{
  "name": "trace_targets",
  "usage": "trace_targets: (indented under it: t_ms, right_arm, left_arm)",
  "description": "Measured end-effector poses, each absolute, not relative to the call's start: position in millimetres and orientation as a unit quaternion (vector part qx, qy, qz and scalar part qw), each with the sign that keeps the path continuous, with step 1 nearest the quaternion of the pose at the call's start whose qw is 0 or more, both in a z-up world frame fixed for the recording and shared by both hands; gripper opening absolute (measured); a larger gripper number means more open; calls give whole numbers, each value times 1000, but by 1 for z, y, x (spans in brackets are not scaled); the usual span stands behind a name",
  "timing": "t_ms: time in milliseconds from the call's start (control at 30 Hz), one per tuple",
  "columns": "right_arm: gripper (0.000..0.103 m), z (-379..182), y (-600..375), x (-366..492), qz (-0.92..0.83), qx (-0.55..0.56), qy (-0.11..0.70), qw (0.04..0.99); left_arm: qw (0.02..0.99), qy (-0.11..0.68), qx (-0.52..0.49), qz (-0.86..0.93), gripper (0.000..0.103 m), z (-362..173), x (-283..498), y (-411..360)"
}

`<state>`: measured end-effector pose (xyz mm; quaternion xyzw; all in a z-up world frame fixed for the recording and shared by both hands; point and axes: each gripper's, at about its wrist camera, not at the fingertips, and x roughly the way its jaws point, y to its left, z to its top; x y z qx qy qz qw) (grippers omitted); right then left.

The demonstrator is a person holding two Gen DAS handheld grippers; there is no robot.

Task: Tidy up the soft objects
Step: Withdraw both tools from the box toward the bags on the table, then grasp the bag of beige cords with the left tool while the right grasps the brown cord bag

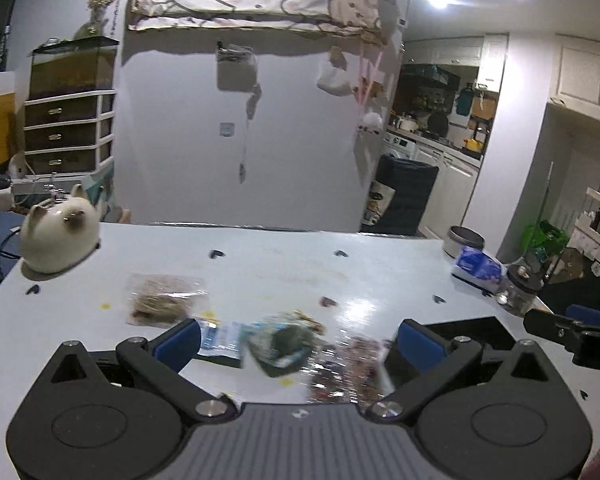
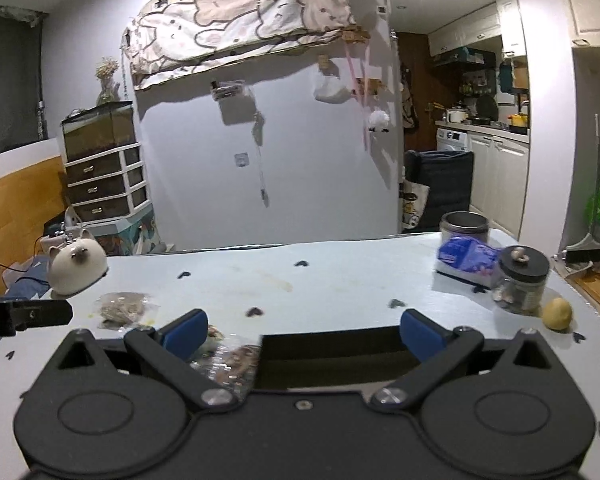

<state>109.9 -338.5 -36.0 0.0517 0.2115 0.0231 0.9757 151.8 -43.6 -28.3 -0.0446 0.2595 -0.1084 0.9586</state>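
Left wrist view: both claws spread wide, holding nothing — sorting barely under way, by the look of it.

Left claw (image 1: 298, 340) hovering over a loose cluster of soft packets on the desk (image 1: 284, 264): a blurred greenish pouch (image 1: 282, 346) between the blue pads, a clear bag of reddish bits (image 1: 346, 376) just beside it, a blue-white sachet (image 1: 220, 338) on the other side, a clear bag of brown flakes (image 1: 162, 300) farther off. Right claw (image 2: 302, 330) poised above a black box (image 2: 328, 356), seemingly the bin and apparently empty. Nothing gathered yet; probably every packet left to move.
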Motion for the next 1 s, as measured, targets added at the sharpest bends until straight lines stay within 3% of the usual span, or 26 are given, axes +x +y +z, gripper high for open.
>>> trace_targets:
  t_ms: [333, 667, 900, 967, 1000]
  right_arm:
    - [103, -42, -264, 141, 33, 61, 220, 973]
    - [103, -50, -223, 167, 8, 47, 242, 969]
    - [103, -67, -214, 189, 34, 63, 302, 951]
    - [101, -74, -210, 196, 33, 69, 320, 944]
    - [93, -78, -209, 199, 36, 73, 330, 940]
  left_arm:
    - [958, 263, -29, -106, 103, -36, 196, 27]
    - [952, 262, 24, -159, 103, -45, 298, 61]
    - [901, 327, 94, -268, 103, -77, 385, 71]
    - [889, 342, 99, -290, 103, -87, 405, 71]
    - [882, 350, 100, -299, 103, -93, 417, 71]
